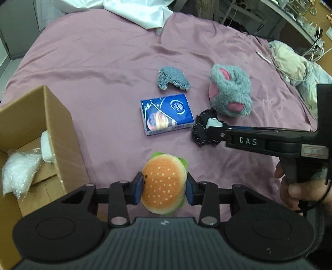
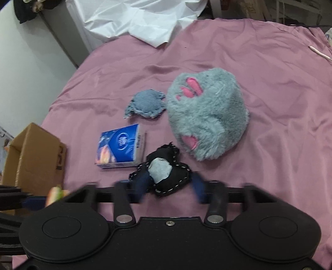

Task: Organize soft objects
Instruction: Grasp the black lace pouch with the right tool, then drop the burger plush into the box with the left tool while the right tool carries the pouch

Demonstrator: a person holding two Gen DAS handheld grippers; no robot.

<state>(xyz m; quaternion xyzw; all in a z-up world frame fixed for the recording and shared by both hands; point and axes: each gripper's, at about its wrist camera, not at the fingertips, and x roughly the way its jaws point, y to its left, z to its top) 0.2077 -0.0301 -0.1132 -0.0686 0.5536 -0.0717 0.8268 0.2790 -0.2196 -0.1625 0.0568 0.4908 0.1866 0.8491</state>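
My left gripper (image 1: 164,188) is shut on a plush hamburger (image 1: 164,178), held just above the pink bedsheet (image 1: 93,72) beside a cardboard box (image 1: 41,116). Reaching in from the right, my right gripper (image 1: 211,133) (image 2: 170,184) has its blurred blue pads on both sides of a black stitched heart pouch (image 2: 178,176) (image 1: 200,133) with a pale patch, which rests on the sheet. Behind it lie a fluffy grey-and-pink plush (image 2: 207,116) (image 1: 230,93) and a small blue-grey knitted piece (image 2: 145,103) (image 1: 173,80).
A blue tissue pack (image 1: 166,114) (image 2: 120,149) lies left of the pouch. The open box holds white bags (image 1: 18,170). White cloth (image 1: 141,10) (image 2: 134,18) drapes the far edge of the bed. Rumpled bedding (image 1: 294,64) lies at right. A hand (image 1: 298,187) grips the right handle.
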